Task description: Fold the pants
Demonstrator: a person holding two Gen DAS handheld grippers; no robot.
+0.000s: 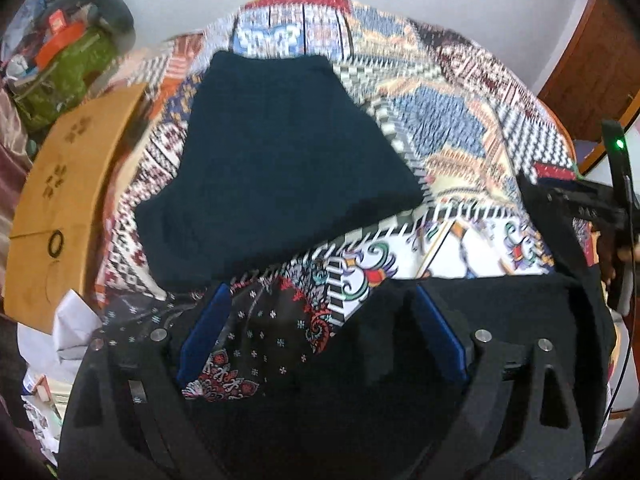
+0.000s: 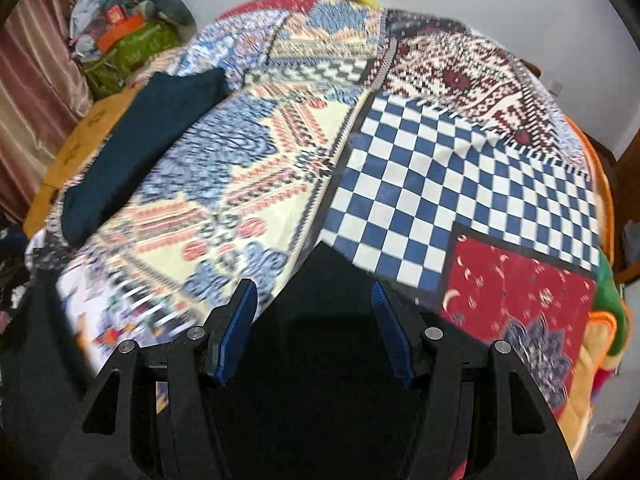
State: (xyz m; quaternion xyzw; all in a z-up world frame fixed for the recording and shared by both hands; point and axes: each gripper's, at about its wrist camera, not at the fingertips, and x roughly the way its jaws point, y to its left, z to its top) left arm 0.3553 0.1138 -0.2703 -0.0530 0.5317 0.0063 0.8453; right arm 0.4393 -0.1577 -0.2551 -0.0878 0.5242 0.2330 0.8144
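Here, left gripper (image 1: 320, 336) jaws spread wide over the patchwork quilt (image 1: 460, 128), nothing between the pads. Right gripper (image 2: 314, 328) jaws part open, over black cloth (image 2: 320, 360); grip unclear. Dark folded pants (image 1: 280, 160) lying far on quilt, full in left view, pushed to far left in right view. Cardboard box (image 1: 60, 184) left of bed. Both views blurred.

Dark navy pants (image 1: 280, 168), multicoloured patchwork bedspread (image 2: 440, 160)
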